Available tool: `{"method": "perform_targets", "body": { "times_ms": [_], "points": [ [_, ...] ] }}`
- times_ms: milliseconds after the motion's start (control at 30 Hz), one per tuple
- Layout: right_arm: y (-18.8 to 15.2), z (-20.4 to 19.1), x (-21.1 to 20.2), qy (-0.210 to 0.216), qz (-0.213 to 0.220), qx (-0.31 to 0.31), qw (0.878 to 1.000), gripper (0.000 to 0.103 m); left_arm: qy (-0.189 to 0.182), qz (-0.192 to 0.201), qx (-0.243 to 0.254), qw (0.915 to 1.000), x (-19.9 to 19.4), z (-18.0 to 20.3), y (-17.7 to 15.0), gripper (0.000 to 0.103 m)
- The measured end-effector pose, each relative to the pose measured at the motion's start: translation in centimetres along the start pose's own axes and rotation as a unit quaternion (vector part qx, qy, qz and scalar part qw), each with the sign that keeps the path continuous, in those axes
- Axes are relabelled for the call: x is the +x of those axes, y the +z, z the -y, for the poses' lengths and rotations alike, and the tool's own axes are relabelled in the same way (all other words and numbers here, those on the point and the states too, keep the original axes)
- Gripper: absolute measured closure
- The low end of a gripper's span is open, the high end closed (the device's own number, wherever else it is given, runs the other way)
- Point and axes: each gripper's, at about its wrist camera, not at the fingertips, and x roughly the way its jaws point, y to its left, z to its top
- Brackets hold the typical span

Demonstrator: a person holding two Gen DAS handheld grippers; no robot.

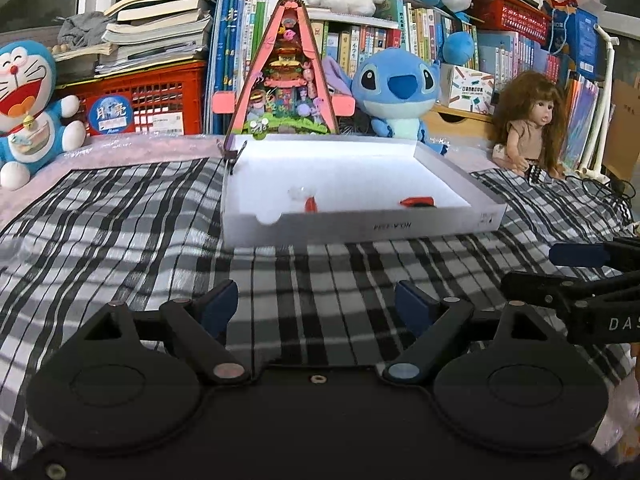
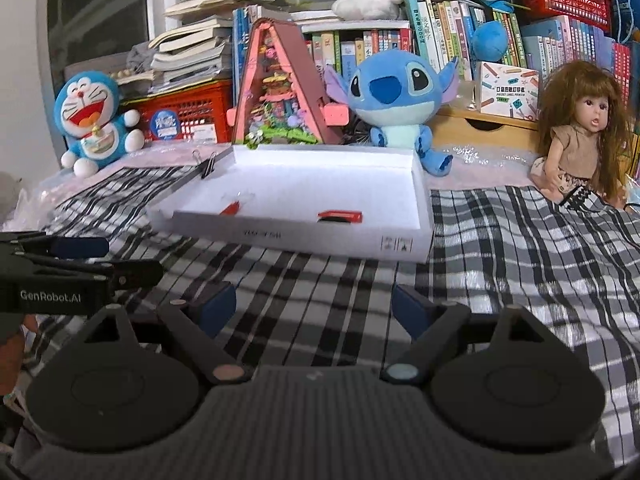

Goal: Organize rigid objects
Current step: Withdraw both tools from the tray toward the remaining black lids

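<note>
Bookshelf [image 2: 400,48] behind, window [image 2: 96,12] left.

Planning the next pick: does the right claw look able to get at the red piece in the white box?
Probably yes: the right claw is open and empty, and only bare plaid cloth and the box's low front wall separate it from the red piece.

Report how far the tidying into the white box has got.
Done: two red items, one on the right and one beside a small clear piece, lie inside the white box.
In hand: nothing; the left gripper and the right gripper are open above the checked cloth.
Left: no loose item shows on the cloth, so the job looks near finished.
</note>
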Motion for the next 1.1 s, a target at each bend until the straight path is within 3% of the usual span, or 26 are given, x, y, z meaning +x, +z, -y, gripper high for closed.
{"method": "perform_targets", "body": {
  "times_ms": [533, 700, 967, 1100],
  "points": [
    [-4.1, -1.7, -2.4, 0.010, -0.004, -0.024, 1.000, 0.012, 0.023, 0.014, -0.006, 0.9996, -2.8, -0.7, -3.5, 0.019],
    [-4.9, -3.0, -3.8, 0.018, 0.007, -0.050, 0.999, 0.017, 0.028, 0.026, 0.003, 0.9993, -4.0, -0.7, -4.4, 0.019],
    [-5.9, -3.1, -4.7, 0.017, -0.001, -0.039, 0.999, 0.032, 0.023, 0.030, 0.011, 0.9992, -5.4, -0.9, -5.3, 0.038],
    [-6.4, -2.7, -4.8, 0.011, -0.003, -0.024, 1.000, 0.039, 0.022, 0.026, 0.012, 0.9994, -5.7, -1.2, -5.8, 0.043]
  ]
}}
